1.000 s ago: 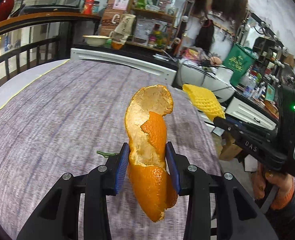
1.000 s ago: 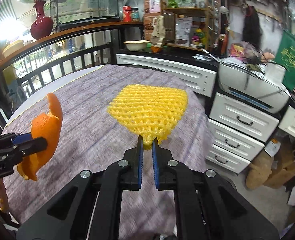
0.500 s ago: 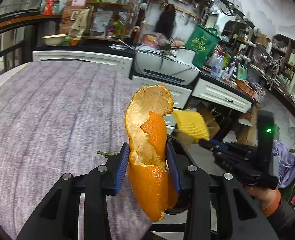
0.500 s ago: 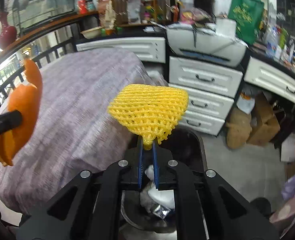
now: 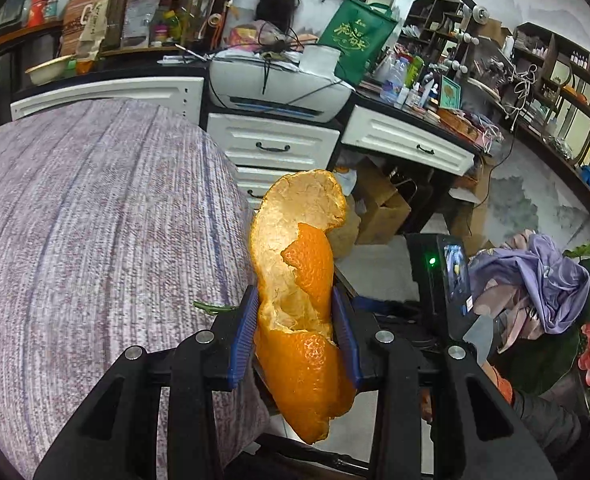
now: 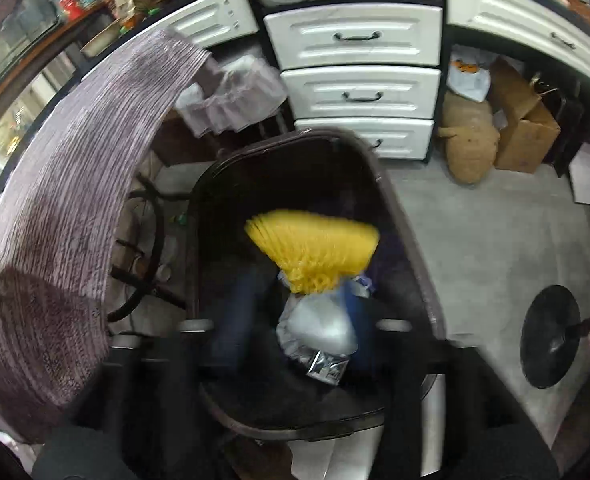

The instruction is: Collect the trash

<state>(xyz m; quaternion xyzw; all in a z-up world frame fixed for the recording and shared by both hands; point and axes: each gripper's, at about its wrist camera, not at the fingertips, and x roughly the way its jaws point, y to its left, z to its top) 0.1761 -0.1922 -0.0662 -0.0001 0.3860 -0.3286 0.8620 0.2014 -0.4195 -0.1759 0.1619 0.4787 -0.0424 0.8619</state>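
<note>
My left gripper [image 5: 295, 320] is shut on a large orange peel [image 5: 299, 284], held upright beyond the right edge of the purple-clothed table [image 5: 95, 220]. My right gripper [image 6: 295, 308] points down into a dark trash bin [image 6: 399, 216]. Its blue pads [image 6: 235, 312] are blurred and stand wide apart. A yellow foam fruit net [image 6: 315, 248] hangs blurred between them over the bin's mouth, above crumpled silver and white wrappers [image 6: 319, 328] in the bin. The right gripper's body [image 5: 447, 276] shows low at the right of the left wrist view.
White drawers [image 6: 359, 64] and a printer [image 5: 279, 84] stand behind the bin. Cardboard boxes [image 6: 523, 132] and a burlap sack [image 6: 471, 148] lie on the floor. A black round stool base [image 6: 551, 336] is to the right. A green stem [image 5: 211, 307] lies on the table.
Both grippers swung right, off the table. The right gripper tipped down over the bin and its jaws opened, so the yellow net is no longer pinched. The left still holds the peel.
</note>
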